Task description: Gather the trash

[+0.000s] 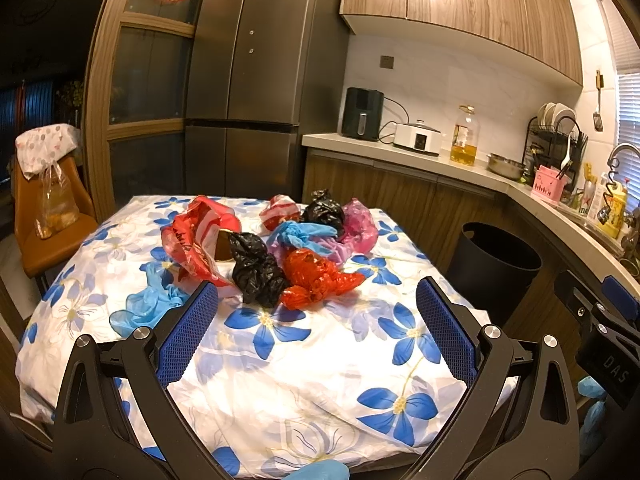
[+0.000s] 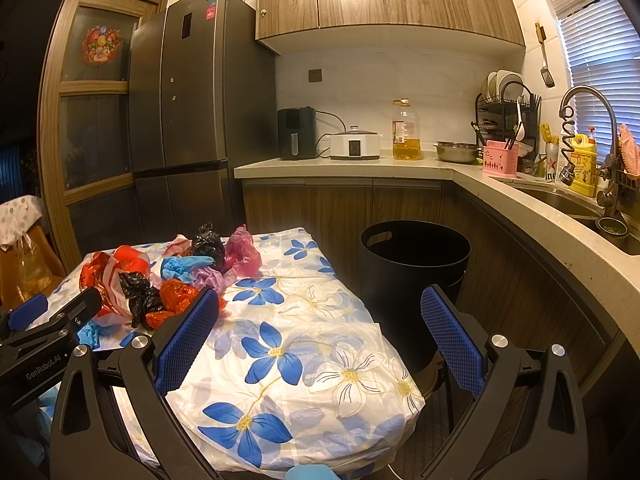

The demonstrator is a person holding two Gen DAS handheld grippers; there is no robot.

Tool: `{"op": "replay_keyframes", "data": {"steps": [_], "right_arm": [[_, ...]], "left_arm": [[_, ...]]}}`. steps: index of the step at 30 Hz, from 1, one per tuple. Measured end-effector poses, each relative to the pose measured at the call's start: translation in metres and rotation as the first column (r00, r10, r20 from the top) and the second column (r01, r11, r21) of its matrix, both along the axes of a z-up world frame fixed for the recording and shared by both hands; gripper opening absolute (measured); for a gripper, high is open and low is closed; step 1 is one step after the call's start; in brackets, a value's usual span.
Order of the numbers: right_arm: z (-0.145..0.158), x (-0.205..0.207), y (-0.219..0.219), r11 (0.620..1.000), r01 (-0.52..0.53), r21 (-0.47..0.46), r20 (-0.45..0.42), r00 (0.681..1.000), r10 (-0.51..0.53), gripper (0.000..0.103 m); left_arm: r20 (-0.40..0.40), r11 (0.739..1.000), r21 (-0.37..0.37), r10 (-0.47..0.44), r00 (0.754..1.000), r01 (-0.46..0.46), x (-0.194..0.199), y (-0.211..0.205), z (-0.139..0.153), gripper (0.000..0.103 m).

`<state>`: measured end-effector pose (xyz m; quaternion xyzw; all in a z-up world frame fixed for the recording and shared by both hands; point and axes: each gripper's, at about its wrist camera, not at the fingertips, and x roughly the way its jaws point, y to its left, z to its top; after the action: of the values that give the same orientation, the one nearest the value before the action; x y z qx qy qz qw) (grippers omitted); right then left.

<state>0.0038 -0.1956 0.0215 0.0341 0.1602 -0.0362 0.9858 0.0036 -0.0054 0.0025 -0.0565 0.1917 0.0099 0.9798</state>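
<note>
1. Left wrist view: left gripper (image 1: 316, 308) is hovering over the near half of the desk (image 1: 280, 380), jaws spread wide, nothing between the blue pads (image 1: 188, 336). Trash pile is sitting on the floral cloth ahead of it: black bag (image 1: 256, 270) and red bag (image 1: 316, 276) nearest and touching, red-and-white bag (image 1: 196, 236) to the left, blue glove (image 1: 304, 234) behind, second black bag (image 1: 322, 210) and pink bag (image 1: 360, 224) at the far side. Another blue glove (image 1: 146, 306) is lying just beside the left finger. Black bin (image 1: 494, 268) is standing on the floor to the right of the desk, open top. Right gripper is showing only partly at the right edge.

2. Right wrist view: right gripper (image 2: 320, 320) is hanging over the desk's right corner (image 2: 320, 400), jaws also wide, holding nothing. Bin (image 2: 416, 256) is sitting straight ahead between the fingers, close to the desk edge. Trash pile is lying to the left, well apart from this gripper.
</note>
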Motion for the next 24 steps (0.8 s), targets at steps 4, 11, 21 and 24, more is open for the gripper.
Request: {"op": "replay_keyframes", "data": {"steps": [4, 11, 21, 24], "right_arm": [[-0.0005, -0.0001, 0.0003, 1.0, 0.002, 0.0, 0.0, 1.0, -0.002, 0.098], [0.0002, -0.0008, -0.0002, 1.0, 0.004, 0.0, 0.002, 1.0, -0.004, 0.098], [-0.0008, -0.0005, -0.0009, 1.0, 0.007, 0.004, 0.003, 1.0, -0.007, 0.098], [0.0004, -0.0021, -0.0014, 1.0, 0.01, 0.008, 0.005, 1.0, -0.01, 0.098]], "left_arm": [[-0.001, 1.0, 0.001, 0.001, 1.0, -0.001, 0.002, -0.0024, 0.001, 0.098], [0.0, 1.0, -0.001, -0.001, 1.0, 0.001, -0.0006, 0.0018, -0.0007, 0.098], [-0.001, 1.0, -0.002, -0.002, 1.0, 0.002, -0.0001, 0.0025, -0.0051, 0.098], [0.001, 1.0, -0.003, -0.004, 1.0, 0.004, -0.0001, 0.0029, -0.0054, 0.098]]}}
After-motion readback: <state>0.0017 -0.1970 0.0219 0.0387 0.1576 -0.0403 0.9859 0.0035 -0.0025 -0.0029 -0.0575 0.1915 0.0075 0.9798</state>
